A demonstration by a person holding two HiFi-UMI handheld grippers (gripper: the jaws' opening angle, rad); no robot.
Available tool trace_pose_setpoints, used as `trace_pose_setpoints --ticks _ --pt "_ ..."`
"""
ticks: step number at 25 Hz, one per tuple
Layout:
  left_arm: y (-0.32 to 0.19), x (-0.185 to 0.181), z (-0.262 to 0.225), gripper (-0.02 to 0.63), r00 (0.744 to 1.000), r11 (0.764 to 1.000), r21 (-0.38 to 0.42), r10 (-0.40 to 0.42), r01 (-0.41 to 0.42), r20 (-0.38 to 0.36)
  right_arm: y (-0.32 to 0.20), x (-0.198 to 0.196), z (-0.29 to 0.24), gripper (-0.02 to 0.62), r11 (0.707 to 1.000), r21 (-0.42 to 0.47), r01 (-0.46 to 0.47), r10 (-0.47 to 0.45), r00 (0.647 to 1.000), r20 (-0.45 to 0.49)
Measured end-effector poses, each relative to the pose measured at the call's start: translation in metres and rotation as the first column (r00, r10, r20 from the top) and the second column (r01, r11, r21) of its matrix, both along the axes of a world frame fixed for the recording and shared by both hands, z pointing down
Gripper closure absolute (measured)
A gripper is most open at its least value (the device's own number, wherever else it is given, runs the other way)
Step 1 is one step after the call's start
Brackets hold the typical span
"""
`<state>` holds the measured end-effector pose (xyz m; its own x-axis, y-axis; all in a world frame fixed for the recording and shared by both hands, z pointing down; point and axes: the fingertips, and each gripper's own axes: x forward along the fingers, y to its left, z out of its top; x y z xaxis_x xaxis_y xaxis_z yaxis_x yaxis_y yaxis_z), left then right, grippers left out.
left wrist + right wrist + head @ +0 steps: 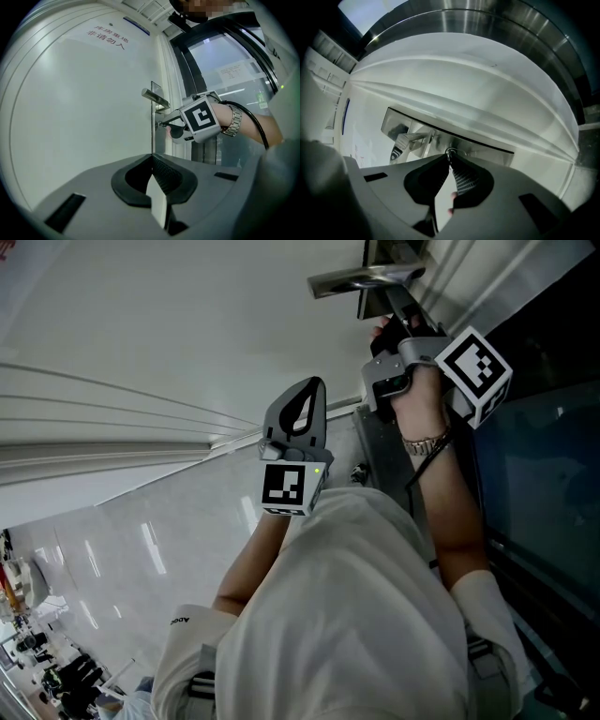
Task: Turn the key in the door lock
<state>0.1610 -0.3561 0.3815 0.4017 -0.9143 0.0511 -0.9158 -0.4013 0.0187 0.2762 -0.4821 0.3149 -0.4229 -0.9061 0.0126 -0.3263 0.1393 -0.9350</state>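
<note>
Pointing level into door (75,122); key (163,123)

Head view looks down; gripper views share the door lock (156,112) (487,145).

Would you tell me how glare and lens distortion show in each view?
Head view: streaks glare off the glossy pale floor tiles. Left gripper view: fisheye bows the white door, corners black. Right gripper view: the brushed steel lock plate smears reflections around the small metal key.
</note>
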Motion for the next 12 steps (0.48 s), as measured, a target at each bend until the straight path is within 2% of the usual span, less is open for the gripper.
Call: trace_pose_setpoints --ticks 3,9,12 --pt "0.0019 -0.0025 -0.0024 0.597 1.000 1.000 0.005 -0.007 0.007 0.001 0.0017 0.0013 -0.0005 0.577 1.000 -0.012 -0.014 0.014 1.000 0.016" --pt "-0.0022 -0.0083 0.0029 0.597 1.000 1.000 0.001 -0.019 0.019 0.002 -0.0029 0.0015 0.0015 0.575 0.999 0.033 0.008 -0.006 0.998 -0.066" --pt "-0.0035 -0.0092 0.0065 0.597 1.000 1.000 -0.007 -0.015 0.015 -0.001 -0.0051 0.0006 0.0039 0.575 0.998 0.049 0.038 -0.034 0.996 -0.078"
